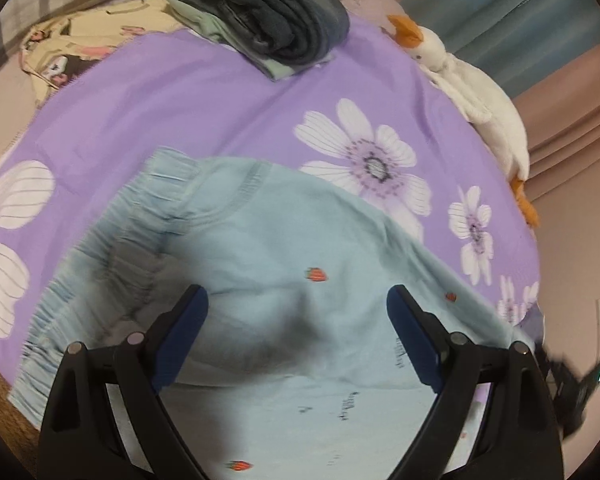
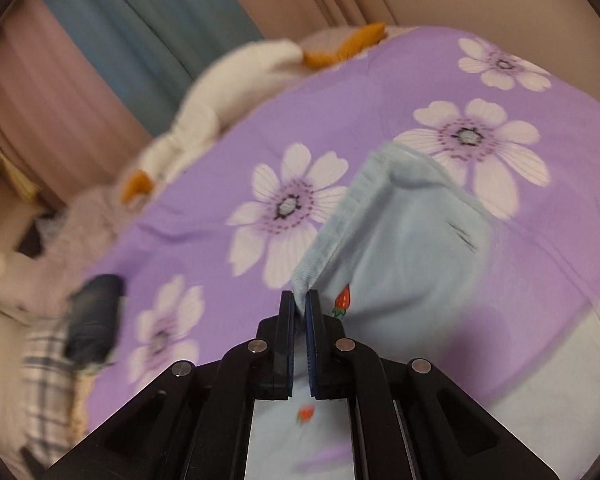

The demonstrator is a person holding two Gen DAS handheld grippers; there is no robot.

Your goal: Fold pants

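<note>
Light blue pants (image 1: 284,248) with small strawberry prints lie on a purple flowered bedsheet (image 1: 188,92). Their gathered waistband (image 1: 112,240) runs along the left in the left wrist view. My left gripper (image 1: 298,300) is open above the pants, holding nothing. In the right wrist view my right gripper (image 2: 300,300) is shut on a ribbed edge of the pants (image 2: 400,240) and holds it lifted off the purple sheet (image 2: 220,140), so the fabric hangs in a fold.
A stack of folded dark and green clothes (image 1: 276,16) sits at the far side of the bed. A white plush goose (image 1: 472,92) lies along the right edge. A cream patterned garment (image 1: 68,52) lies far left. Curtains (image 2: 120,40) hang behind.
</note>
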